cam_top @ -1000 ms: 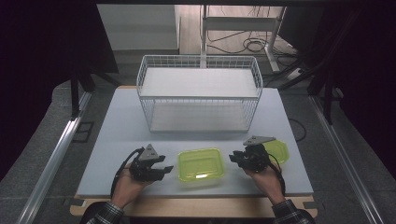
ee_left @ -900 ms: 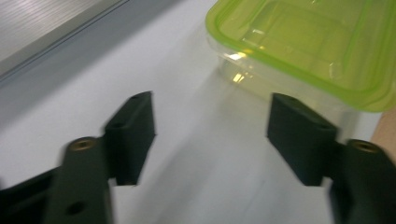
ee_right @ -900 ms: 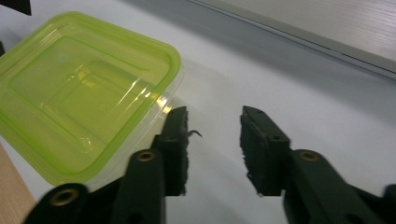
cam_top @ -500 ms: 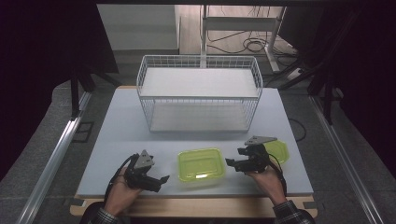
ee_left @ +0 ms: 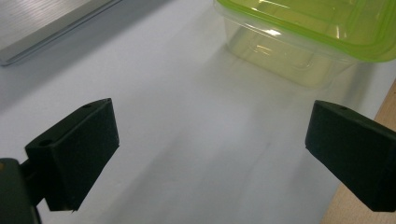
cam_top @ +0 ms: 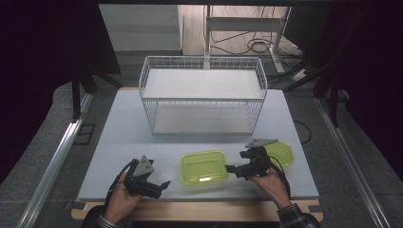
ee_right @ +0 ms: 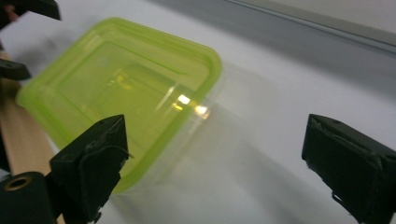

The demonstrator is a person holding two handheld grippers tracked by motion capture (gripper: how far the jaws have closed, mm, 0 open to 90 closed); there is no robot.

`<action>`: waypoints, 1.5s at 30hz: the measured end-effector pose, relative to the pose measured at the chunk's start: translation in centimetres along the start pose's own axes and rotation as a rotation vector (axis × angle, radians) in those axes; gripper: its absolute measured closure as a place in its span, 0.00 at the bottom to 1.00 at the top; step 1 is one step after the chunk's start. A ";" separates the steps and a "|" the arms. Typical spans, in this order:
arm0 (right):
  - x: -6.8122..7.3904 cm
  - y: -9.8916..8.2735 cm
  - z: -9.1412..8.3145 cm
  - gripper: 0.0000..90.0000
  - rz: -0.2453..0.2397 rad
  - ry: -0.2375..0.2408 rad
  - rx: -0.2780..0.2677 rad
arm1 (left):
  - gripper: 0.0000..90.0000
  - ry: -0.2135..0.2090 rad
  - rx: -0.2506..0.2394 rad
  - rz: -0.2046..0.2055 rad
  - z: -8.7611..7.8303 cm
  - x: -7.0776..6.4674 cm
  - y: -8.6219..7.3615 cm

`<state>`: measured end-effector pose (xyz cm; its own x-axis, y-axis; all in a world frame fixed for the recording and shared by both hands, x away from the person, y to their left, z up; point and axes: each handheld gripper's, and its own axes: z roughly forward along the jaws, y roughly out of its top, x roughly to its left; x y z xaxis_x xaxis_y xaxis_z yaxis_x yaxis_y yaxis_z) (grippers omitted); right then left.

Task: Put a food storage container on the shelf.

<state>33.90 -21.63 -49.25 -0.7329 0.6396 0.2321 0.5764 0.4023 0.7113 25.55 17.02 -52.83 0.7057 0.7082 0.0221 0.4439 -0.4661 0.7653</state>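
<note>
Tabletop (cam_top: 123,142): pale grey, smooth and matte, with a light wooden strip along the near edge.
Box (cam_top: 204,167): a rounded rectangular food box of clear plastic under a glossy lime-green lid, closed, lying flat near the front of the tabletop, between the two grippers. Contents cannot be made out through the tinted plastic; it looks empty.
Lid (cam_top: 281,153): a second lime-green plastic piece, probably a loose lid, flat on the tabletop just behind the right gripper.
Basket (cam_top: 260,78): a white wire basket, rectangular with a fine grid, standing at the back of the tabletop, well apart from the box.
Left gripper (cam_top: 161,185): black, with a grey three-cornered plate on top, held low in the left hand (cam_top: 121,204) near the front edge, pointing right towards the box. Its jaws stand wide apart with bare tabletop between them.
Right gripper (cam_top: 230,168): black, held in the right hand (cam_top: 272,183), pointing left, its tips just beside the box's right end. Jaws are wide apart and hold nothing.
</note>
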 end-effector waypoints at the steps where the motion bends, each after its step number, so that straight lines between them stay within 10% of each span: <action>1: 0.1 0.1 0.0 0.07 0.008 0.009 0.004 | 0.03 0.000 0.004 0.005 0.1 -0.1 0.0; 24: -0.4 1.5 2.4 0.65 0.196 0.134 0.107 | 0.04 0.023 0.049 0.079 0.6 -0.6 0.0; 35: -2.1 1.5 3.2 0.86 0.420 0.309 0.151 | 0.04 0.032 0.071 0.116 0.8 -0.9 0.0; 45: -1.5 2.2 3.3 0.89 0.398 0.308 0.150 | 0.04 0.047 0.062 0.108 0.5 -0.6 -0.1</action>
<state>37.50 -19.55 -50.23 -0.5059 0.5490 0.6653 0.8608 0.2716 0.4304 25.35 16.31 -53.21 0.7253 0.6753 0.1337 0.4006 -0.5719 0.7158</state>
